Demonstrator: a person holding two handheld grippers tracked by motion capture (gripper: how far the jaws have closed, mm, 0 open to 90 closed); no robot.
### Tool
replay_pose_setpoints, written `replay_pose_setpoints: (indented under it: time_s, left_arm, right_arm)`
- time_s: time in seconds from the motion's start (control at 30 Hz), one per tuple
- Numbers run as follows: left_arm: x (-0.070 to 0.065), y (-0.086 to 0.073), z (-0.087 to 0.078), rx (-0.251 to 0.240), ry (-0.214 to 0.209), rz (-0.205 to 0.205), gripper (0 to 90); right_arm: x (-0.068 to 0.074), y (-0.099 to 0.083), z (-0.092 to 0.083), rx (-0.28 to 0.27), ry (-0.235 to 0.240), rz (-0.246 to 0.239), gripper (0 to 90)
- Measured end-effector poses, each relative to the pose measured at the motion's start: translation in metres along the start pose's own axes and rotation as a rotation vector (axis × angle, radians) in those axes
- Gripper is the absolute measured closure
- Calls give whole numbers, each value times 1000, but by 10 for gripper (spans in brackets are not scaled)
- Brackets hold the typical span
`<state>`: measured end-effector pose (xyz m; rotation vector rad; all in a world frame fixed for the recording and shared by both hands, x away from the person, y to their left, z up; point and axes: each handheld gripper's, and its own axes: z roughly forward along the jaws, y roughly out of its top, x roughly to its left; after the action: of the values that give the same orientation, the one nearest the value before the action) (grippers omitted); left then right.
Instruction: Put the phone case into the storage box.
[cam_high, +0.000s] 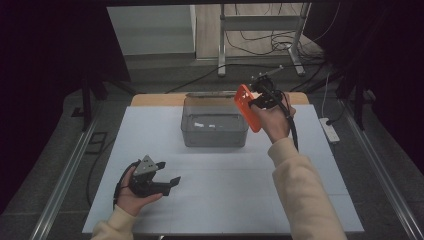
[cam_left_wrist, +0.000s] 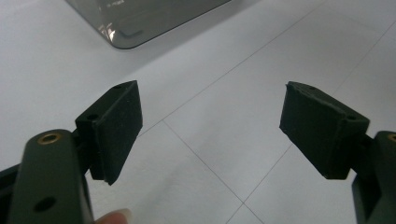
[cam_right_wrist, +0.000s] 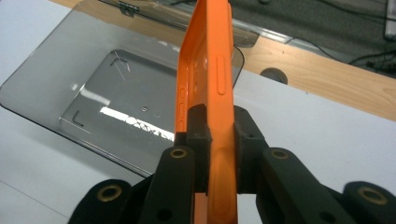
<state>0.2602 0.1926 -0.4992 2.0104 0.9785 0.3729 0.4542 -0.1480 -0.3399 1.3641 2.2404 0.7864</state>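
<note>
My right gripper is shut on an orange phone case, pinching its lower end so it stands on edge. In the high view that gripper holds the orange case in the air over the right rim of a clear grey plastic bin. The right gripper view looks down into the bin, which has nothing in it. My left gripper rests low at the front left of the table, open, with nothing between its black pads.
A white mat covers the wooden table. The bin's corner lies ahead of the left gripper. Behind the table are a metal frame, cables on the floor and a power strip at the right.
</note>
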Motion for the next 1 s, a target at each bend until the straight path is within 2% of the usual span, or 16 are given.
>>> replay_pose_setpoints:
  time_s: [0.2, 0.63, 1.0]
  left_arm:
    - [0, 0, 0, -3, 0, -1, 208]
    - [0, 0, 0, -3, -4, -1, 208]
    - [1, 0, -1, -7, -4, -1, 208]
  right_arm:
    - [0, 7, 3, 46, -17, 18, 802]
    - [8, 18, 14, 72, -51, 44, 802]
    - [11, 20, 27, 98, -87, 63, 803]
